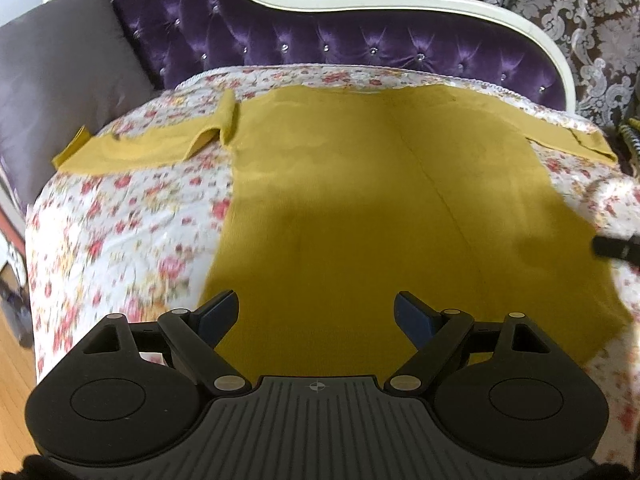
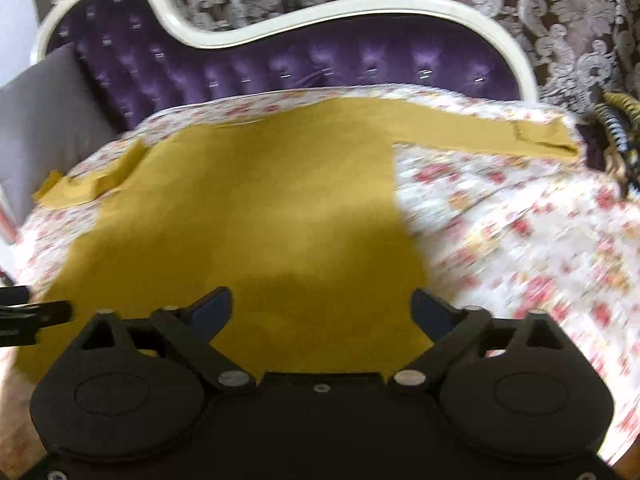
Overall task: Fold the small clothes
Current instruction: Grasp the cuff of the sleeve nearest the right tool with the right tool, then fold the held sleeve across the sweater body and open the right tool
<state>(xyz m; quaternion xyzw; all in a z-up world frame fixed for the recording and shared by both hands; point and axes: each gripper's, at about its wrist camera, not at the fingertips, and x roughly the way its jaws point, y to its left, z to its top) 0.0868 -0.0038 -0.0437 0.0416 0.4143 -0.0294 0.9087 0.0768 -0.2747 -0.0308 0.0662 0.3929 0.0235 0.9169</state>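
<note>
A mustard-yellow long-sleeved top (image 1: 380, 184) lies spread flat on a floral bedspread (image 1: 120, 220), hem towards me, both sleeves stretched out sideways. Its left sleeve (image 1: 132, 144) is creased near the shoulder. My left gripper (image 1: 316, 312) is open and empty above the hem, near the top's left side. My right gripper (image 2: 322, 308) is open and empty above the hem near the top's right side (image 2: 248, 208). The right sleeve (image 2: 500, 132) reaches towards the bed's right edge. Each gripper shows at the other view's edge (image 1: 616, 246) (image 2: 28, 316).
A purple tufted headboard with a white frame (image 1: 320, 44) stands behind the bed. A grey pillow (image 1: 60, 92) leans at the back left. Patterned curtains (image 1: 560, 8) hang behind. A striped object (image 2: 616, 128) sits at the far right. Wooden floor (image 1: 12, 360) shows at the left.
</note>
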